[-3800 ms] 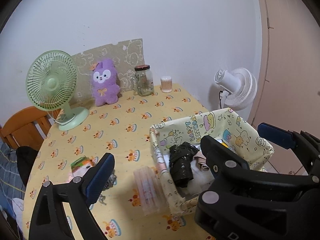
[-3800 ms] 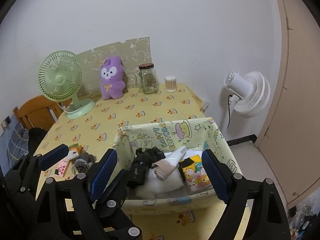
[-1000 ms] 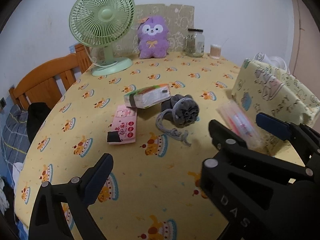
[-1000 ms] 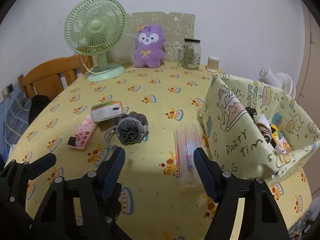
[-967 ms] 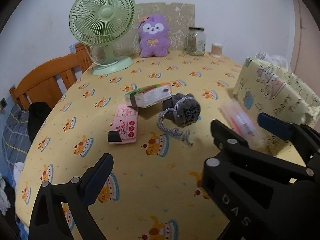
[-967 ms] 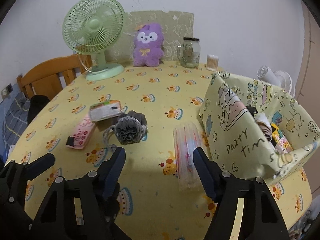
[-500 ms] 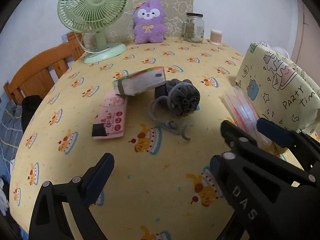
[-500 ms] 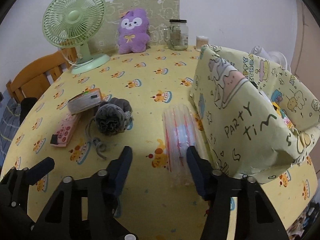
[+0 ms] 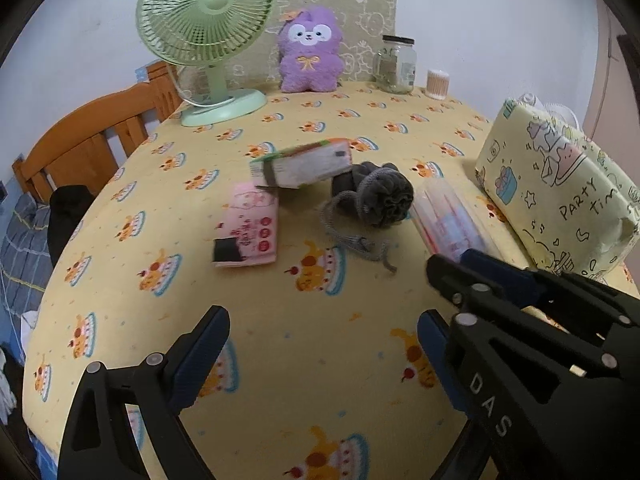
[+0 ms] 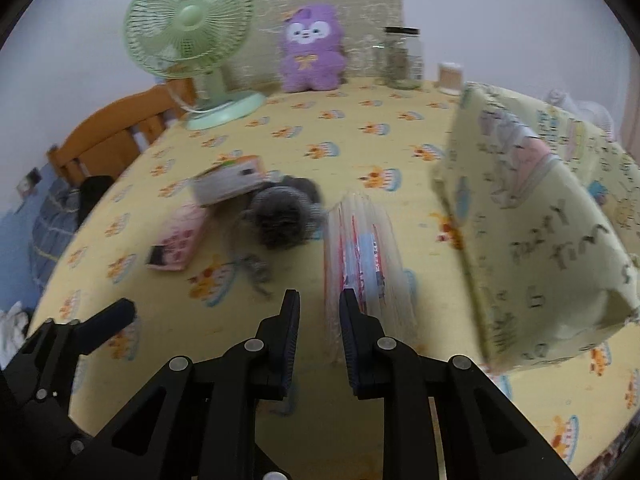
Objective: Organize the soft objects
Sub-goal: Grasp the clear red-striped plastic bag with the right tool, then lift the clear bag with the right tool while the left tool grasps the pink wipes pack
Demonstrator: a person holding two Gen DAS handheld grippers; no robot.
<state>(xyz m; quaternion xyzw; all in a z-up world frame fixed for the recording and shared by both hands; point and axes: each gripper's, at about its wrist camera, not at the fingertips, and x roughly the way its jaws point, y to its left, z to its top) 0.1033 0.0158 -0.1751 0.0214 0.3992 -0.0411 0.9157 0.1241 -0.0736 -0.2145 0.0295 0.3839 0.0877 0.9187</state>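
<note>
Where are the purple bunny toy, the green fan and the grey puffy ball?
purple bunny toy (image 9: 308, 56): left wrist view, its belly bow.
green fan (image 9: 206, 8): left wrist view, its cage.
grey puffy ball (image 9: 384, 198): left wrist view, its ruffles.

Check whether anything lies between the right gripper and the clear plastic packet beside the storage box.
Nothing visible does. The right gripper sits just short of the clear plastic packet, its fingers closing with only bare tablecloth between them. The grey bath pouf lies off to the left, and the storage box to the right.
</note>
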